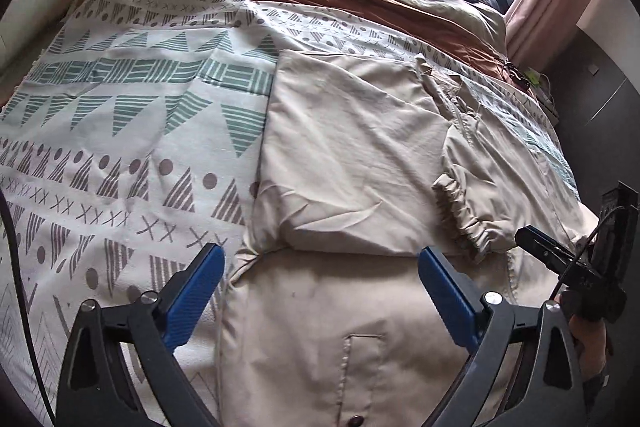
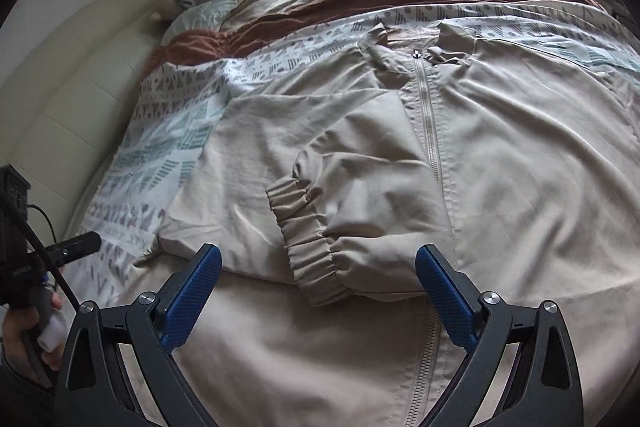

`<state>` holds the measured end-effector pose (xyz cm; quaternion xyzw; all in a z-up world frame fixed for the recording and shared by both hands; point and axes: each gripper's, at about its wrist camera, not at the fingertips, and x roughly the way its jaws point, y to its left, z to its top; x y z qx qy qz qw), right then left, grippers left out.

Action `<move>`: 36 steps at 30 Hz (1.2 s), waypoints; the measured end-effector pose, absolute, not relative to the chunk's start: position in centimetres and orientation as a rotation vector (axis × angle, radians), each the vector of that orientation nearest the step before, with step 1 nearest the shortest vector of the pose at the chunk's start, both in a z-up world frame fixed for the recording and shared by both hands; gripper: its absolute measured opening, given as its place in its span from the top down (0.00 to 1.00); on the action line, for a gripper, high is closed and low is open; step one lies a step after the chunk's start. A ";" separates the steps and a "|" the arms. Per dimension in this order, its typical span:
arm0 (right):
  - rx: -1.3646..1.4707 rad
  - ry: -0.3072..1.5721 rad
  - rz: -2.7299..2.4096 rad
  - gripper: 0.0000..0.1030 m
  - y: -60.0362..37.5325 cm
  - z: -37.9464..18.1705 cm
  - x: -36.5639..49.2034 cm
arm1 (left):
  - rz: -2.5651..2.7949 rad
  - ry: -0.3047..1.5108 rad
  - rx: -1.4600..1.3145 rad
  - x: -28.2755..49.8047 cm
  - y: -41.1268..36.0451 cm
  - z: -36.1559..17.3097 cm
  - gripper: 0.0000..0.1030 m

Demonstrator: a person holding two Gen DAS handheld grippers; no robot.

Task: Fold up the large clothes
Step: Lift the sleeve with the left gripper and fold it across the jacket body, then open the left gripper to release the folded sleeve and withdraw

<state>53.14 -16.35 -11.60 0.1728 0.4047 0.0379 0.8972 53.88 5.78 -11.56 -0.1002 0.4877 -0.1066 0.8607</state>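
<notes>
Lying front-up across the patterned bedspread [image 1: 120, 115], the beige jacket [image 2: 500, 155] has one side and sleeve folded over its zipper [image 2: 430, 131], the elastic cuff [image 2: 312, 247] toward six o'clock. Both the left gripper [image 1: 320, 275] and right gripper [image 2: 318, 275] hover with jaws spread, empty (nothing pinched). Judged next: the three o'clock side needs gripping and folding inward

Jacket [image 2: 520, 167]: thin matt beige cloth, creased, ribbed elastic cuff [image 2: 316, 247], plastic-looking zip [image 2: 430, 123]. Bedcover [image 1: 120, 131]: matt printed cotton-like cloth. Left gripper [image 1: 320, 259]: textured blue pads [image 1: 196, 291], matt black plastic arms, shiny metal screws [image 1: 492, 297].
</notes>
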 end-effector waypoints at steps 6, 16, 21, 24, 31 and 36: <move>0.278 0.961 0.049 0.05 -12.7 -14.5 57.0 | -0.182 1.061 -0.189 54.4 7.0 -14.7 0.29; 0.086 0.975 -0.054 0.68 -10.9 -15.5 58.6 | -0.119 1.138 -0.139 55.9 6.8 -19.2 0.43; 0.243 0.884 -0.059 0.69 -14.4 -13.5 57.4 | -0.082 1.136 -0.135 56.4 7.2 -19.0 0.43; 0.332 0.822 -0.078 0.69 -17.0 -12.5 56.1 | -0.068 1.141 -0.146 56.5 7.5 -18.7 0.43; 0.514 0.748 -0.145 0.68 -22.7 -12.6 52.4 | -0.064 1.127 -0.131 56.3 6.7 -17.0 0.43; 0.688 0.805 -0.214 0.67 -25.9 -14.3 51.6 | -0.085 1.073 -0.126 56.0 5.2 -14.7 0.43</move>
